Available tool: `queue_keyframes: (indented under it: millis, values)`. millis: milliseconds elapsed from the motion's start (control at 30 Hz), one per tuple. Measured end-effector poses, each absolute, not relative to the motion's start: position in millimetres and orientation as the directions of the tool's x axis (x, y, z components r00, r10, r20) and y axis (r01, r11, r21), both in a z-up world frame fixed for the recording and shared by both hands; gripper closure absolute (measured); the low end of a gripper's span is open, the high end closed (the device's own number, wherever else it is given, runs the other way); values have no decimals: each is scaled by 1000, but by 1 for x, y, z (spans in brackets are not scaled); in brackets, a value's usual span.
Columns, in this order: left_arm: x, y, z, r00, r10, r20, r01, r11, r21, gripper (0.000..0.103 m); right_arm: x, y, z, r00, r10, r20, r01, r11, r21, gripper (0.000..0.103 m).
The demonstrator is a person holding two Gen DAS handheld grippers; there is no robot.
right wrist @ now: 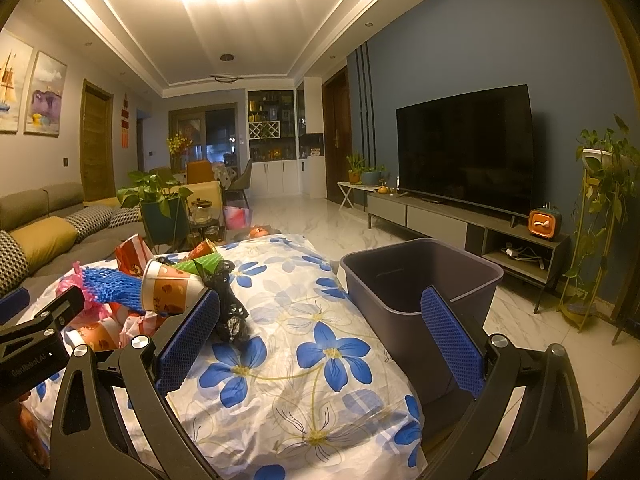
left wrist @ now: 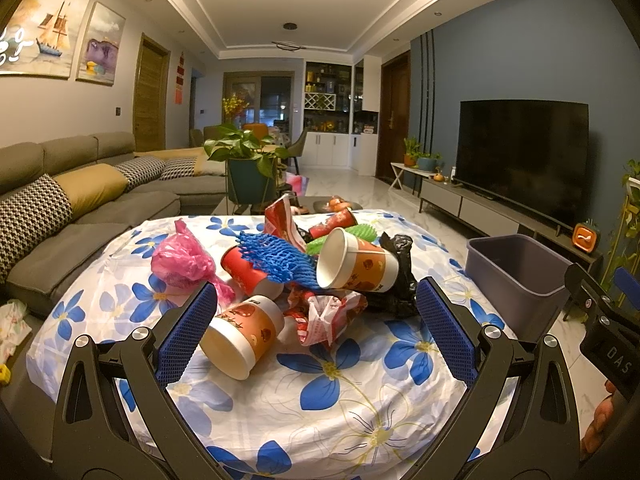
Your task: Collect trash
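Observation:
A heap of trash lies on the table with the flowered cloth (left wrist: 340,396): paper cups (left wrist: 356,262) (left wrist: 244,330), blue foam netting (left wrist: 276,258), a pink bag (left wrist: 180,260), a black bag (left wrist: 396,276) and red wrappers (left wrist: 328,314). My left gripper (left wrist: 316,332) is open just short of the heap, nothing between its fingers. In the right wrist view my right gripper (right wrist: 320,336) is open over the cloth (right wrist: 304,360), right of the heap with its tipped cup (right wrist: 170,288). The grey bin (right wrist: 420,276) stands by the table's right edge.
A grey sofa (left wrist: 80,208) with cushions runs along the left. A potted plant (left wrist: 248,160) stands beyond the table. A TV (right wrist: 464,148) on a low cabinet lines the blue wall at right, with a plant stand (right wrist: 600,220) beside it. Marble floor lies between.

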State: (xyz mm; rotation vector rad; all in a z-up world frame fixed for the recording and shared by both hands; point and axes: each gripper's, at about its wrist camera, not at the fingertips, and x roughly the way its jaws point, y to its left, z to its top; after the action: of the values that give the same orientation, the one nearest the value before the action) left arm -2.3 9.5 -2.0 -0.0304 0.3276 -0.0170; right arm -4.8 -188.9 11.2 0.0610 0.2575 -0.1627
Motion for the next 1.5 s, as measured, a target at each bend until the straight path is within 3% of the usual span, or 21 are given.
queue_keyframes:
  millis: [1500]
  values:
    - [2, 22, -9, 946, -12, -323, -6, 999, -54, 5, 1, -186, 16, 957, -148, -249, 162, 986, 40, 6]
